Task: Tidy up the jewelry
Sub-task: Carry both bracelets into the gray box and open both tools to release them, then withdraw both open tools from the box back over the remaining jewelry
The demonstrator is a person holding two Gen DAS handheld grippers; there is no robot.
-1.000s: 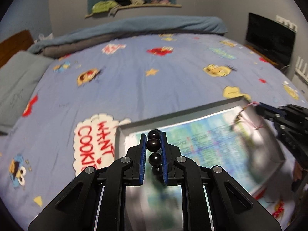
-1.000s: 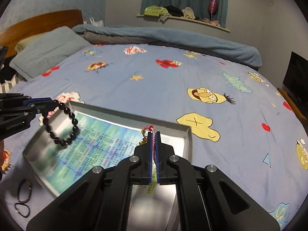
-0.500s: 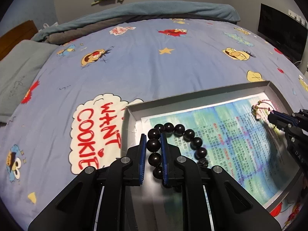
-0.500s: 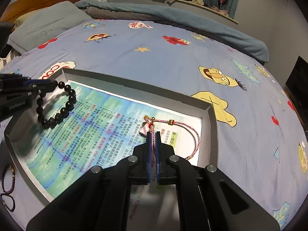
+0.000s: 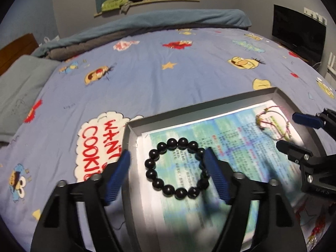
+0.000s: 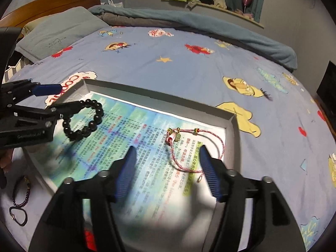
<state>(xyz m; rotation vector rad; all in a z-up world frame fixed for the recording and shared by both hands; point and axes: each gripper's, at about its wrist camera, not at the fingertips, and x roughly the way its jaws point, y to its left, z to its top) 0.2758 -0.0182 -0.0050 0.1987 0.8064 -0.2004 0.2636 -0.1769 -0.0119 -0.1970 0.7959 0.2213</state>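
Grippers both stand with jaws wide apart, holding nothing. Left gripper (image 5: 166, 175) straddles the bead bracelet (image 5: 177, 168), which lies flat between its blue fingers (image 5: 117, 176), just ahead of them; whether the right-hand pad touches the beads cannot be told. Right gripper (image 6: 167, 169) sits just short of the red cord bracelet (image 6: 189, 147), whose loop lies partly between its fingertips.

Tray (image 5: 189, 110), grey and shallow, rests on the bedsheet (image 5: 147, 79). It holds both bracelets, well apart, on a printed blue-green sheet (image 6: 126, 134) with Chinese text too small to read.

Outside the tray's near left corner lie two more dark bracelets (image 6: 20, 199) on the bedsheet.

Beyond the tray, a speech bubble (image 5: 98, 145) on the bedsheet reads "WANT COOKIE". Pillow (image 6: 56, 31) lies at the far left.
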